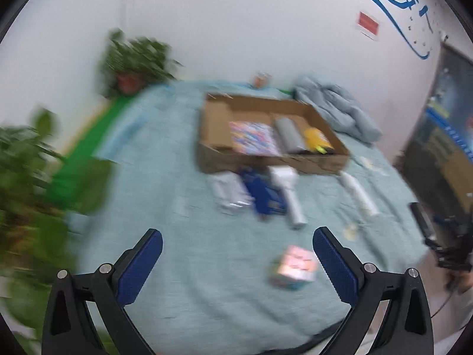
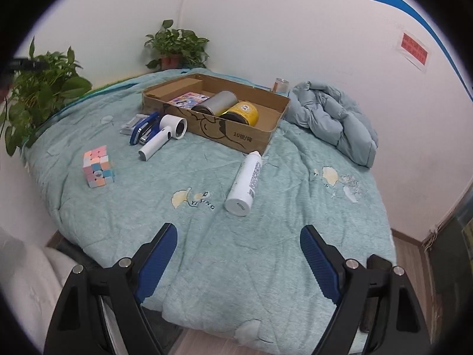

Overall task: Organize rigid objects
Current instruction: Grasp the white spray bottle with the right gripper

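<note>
A shallow cardboard box (image 2: 236, 140) (image 1: 325, 164) lies on the bed and holds a colourful booklet (image 2: 189, 100), a grey tin (image 2: 218, 103) and a yellow tin (image 2: 242, 112). In front of it lie a white hand-held fan (image 2: 165, 136), a blue stapler (image 2: 146, 125), a clear packet (image 2: 131, 125), a white bottle (image 2: 245, 183) and a pastel puzzle cube (image 2: 97, 170) (image 1: 292, 269). My right gripper (image 2: 238, 238) hovers open over the bed's near edge, nothing between its fingers. My left gripper (image 1: 236, 242) is open too, the cube just inside its right finger. The left wrist view is blurred.
A teal quilt (image 2: 207, 251) covers the bed. A crumpled light-blue jacket (image 2: 334, 118) lies at the back right, a small jar (image 2: 280, 85) behind the box. Potted plants (image 2: 177, 47) stand at the far corner and along the left side (image 2: 38, 88). White walls close in behind.
</note>
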Demonstrator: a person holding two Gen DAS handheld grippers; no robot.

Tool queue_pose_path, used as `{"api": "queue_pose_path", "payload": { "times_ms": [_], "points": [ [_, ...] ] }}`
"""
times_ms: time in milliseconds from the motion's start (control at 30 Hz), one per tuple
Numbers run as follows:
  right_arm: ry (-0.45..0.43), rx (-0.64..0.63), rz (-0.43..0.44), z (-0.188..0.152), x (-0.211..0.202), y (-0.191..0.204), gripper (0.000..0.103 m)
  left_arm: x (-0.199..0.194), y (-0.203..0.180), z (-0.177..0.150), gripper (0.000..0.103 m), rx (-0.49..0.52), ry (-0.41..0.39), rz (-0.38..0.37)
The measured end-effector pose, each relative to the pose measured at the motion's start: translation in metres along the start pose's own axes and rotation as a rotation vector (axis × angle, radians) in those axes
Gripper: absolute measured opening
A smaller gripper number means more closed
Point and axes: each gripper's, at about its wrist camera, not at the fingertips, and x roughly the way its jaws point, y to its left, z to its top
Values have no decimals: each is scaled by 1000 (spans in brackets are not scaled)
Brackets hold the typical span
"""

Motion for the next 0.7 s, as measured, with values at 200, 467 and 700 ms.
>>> {"api": "queue_pose_path", "payload": {
  "times_ms": [200,467,700],
  "points": [
    [-15,309,41,12,69,-10,85,138,-99,-6,102,11,154,-282],
    [52,330,4,44,153,-9,85,215,-149,21,102,-17,182,-259],
    [203,332,-8,36,205,-15,63,270,-150,31,102,-76,256,-200]
  ]
}}
